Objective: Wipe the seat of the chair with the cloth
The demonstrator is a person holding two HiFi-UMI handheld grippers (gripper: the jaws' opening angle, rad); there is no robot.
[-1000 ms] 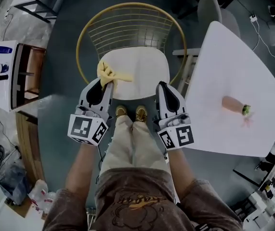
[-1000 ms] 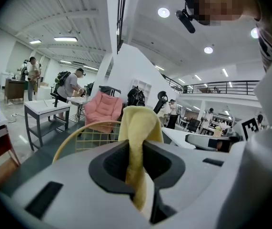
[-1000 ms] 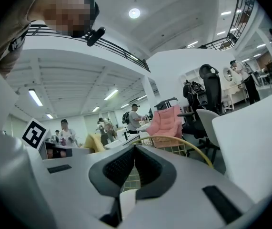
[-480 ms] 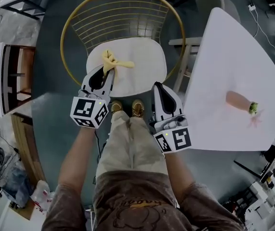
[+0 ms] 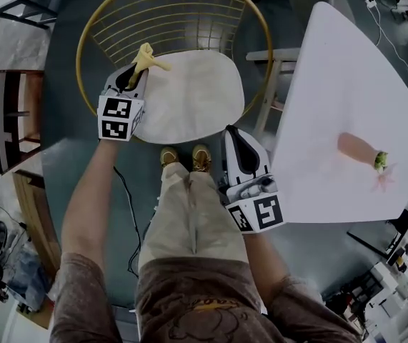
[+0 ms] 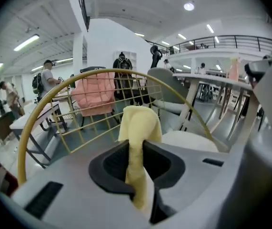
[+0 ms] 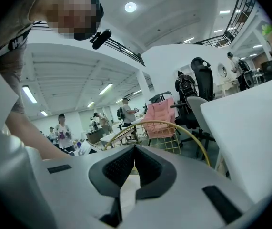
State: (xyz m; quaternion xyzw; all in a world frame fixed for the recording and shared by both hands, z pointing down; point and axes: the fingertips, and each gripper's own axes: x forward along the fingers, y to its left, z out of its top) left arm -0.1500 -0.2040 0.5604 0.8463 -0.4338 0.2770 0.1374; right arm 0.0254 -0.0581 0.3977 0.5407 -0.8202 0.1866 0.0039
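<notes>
you stretch your left arm (image 5: 89,206) out, the left gripper (image 5: 132,76) clamped on the yellow cloth (image 5: 145,54) at the chair seat (image 5: 193,95)'s far left edge. your right gripper (image 5: 234,136), pinched together and empty, hangs near, beside your leg (image 5: 214,213).

Brown shirt (image 5: 196,309), beige trousers (image 5: 189,216)

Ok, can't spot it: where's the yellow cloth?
The cloth is pinched in the left claw, upper left in head view, at the seat's back-left corner.
</notes>
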